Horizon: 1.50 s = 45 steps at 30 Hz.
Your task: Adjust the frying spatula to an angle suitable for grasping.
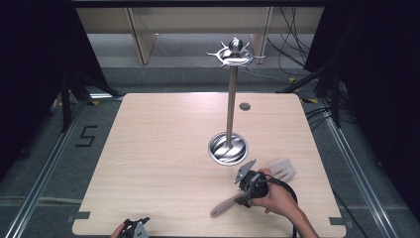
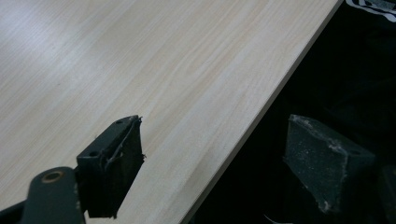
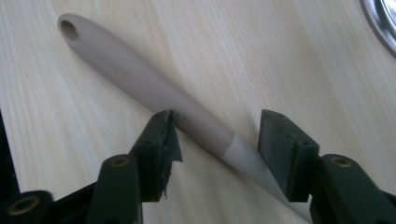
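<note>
Right gripper [image 3: 212, 135] jaws straddle the taupe silicone slotted spatula [image 3: 154, 93] handle, not clamped; left gripper [image 2: 215, 163] released over the pale wooden table [image 2: 140, 60] edge.

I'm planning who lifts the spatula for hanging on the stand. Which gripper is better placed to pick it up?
Right. The right gripper already straddles the spatula handle, jaws either side, not yet clamped. The left gripper sits at the table's near edge, far from it, jaws open over nothing.

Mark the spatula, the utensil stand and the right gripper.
spatula [image 3: 140, 81], right gripper view, mid handle
utensil stand [image 1: 231, 104], high view, upright pole
right gripper [image 3: 217, 140], right gripper view, midway between fingertips
</note>
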Motion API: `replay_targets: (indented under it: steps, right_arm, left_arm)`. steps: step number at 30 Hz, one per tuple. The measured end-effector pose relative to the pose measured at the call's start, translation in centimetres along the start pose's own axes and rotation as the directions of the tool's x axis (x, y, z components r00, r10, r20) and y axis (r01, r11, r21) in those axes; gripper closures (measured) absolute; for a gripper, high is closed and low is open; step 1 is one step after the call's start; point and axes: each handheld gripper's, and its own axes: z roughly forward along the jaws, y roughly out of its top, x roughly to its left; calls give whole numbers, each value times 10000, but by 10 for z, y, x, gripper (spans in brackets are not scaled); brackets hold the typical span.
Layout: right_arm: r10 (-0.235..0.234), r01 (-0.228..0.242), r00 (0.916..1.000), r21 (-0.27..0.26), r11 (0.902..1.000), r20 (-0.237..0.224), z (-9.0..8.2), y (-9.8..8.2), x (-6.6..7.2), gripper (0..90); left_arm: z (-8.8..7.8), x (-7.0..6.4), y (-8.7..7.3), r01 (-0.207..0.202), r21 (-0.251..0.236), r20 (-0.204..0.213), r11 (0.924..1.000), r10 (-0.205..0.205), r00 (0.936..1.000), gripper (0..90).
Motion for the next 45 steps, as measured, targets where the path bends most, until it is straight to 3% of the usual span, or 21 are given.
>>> replay_targets:
  steps: [4, 5, 7, 9, 11, 12, 15, 16, 18, 19, 22, 25, 26, 28, 31, 34, 37, 38, 40, 45]
  right_arm:
    - [-262, 266, 9993, 134, 9996, -261, -1, 2, -2, 518]
    - [-109, 115, 9995, 238, 9997, -282, -1, 2, -2, 524]
    - [-200, 211, 9990, 284, 9994, -404, -1, 2, -2, 534]
    - [-679, 705, 9946, 303, 9971, -786, 0, 3, -5, 538]
    - [-491, 524, 9964, 461, 9976, -692, -1, 3, -5, 537]
    - [-953, 988, 9908, 326, 9946, -966, 1, 3, -8, 533]
    - [-736, 805, 9924, 673, 9945, -982, 1, 4, -7, 507]
    - [-1232, 1306, 9876, 738, 9887, -977, 6, 6, -7, 476]
    - [-1337, 1446, 9848, 974, 9847, -1105, 6, 8, -7, 476]
    - [-1499, 1602, 9848, 1243, 9792, -881, 6, 11, -4, 495]
    - [-1665, 1712, 9850, 1345, 9760, -455, 7, 14, -1, 512]
    - [-1587, 1604, 9871, 1509, 9755, -231, 7, 16, 0, 531]
    - [-1429, 1419, 9897, 1692, 9753, -65, 6, 17, 2, 582]
    - [-1400, 1393, 9901, 1788, 9740, -87, 6, 17, 2, 607]
    - [-1285, 1261, 9917, 1917, 9733, 0, 4, 17, 5, 703]
    - [-1462, 1407, 9892, 2123, 9670, 100, 4, 18, 6, 758]
    - [-1614, 1544, 9868, 2357, 9595, 109, 4, 20, 7, 760]
    - [-1705, 1623, 9853, 2382, 9575, 140, 5, 20, 7, 760]
    - [-1722, 1633, 9849, 2405, 9568, 164, 5, 20, 8, 761]
    - [-1803, 1671, 9831, 2462, 9547, 319, 5, 21, 10, 761]
  left_arm:
    - [1, 0, 0, 32, 20, 45, 10000, -33, 10000, 187]
    - [2, -1, 0, 118, -18, 184, 9999, -118, 9998, 186]
    - [1, 0, 0, 70, 10, 48, 10000, -70, 10000, 187]
    - [3, -1, -1, 231, -83, 120, 9997, -230, 9997, 187]
    - [3, -1, -1, 233, -100, 114, 9997, -232, 9997, 187]
    - [3, -1, -1, 251, -117, 120, 9996, -250, 9996, 187]
    - [2, -1, -1, 207, -107, -39, 9997, -208, 9998, 187]
    - [2, -1, -1, 204, -113, -50, 9997, -205, 9998, 187]
    - [2, -1, -1, 215, -119, -45, 9997, -215, 9998, 187]
    - [2, -1, -1, 205, -98, -64, 9997, -206, 9998, 187]
    - [1, -1, 0, 146, -72, -37, 9999, -146, 9999, 187]
    - [0, 0, 0, -2, -4, -13, 10000, 2, 10000, 187]
    - [0, 0, 0, 62, -9, 47, 10000, -62, 10000, 187]
    - [1, -1, 0, 219, -151, -12, 9996, -219, 9998, 187]
    - [0, 0, 0, 57, -13, 59, 10000, -57, 10000, 187]
    - [0, 0, 0, -35, -6, -9, 10000, 35, 10000, 187]
    - [1, 0, 0, -115, -77, 203, 9999, 117, 9997, 187]
    - [2, -1, 0, 109, -24, 194, 9999, -108, 9998, 187]
    - [1, 0, 0, -122, -70, 172, 9999, 124, 9998, 187]
    - [1, 0, 0, -119, -97, 175, 9999, 120, 9998, 187]
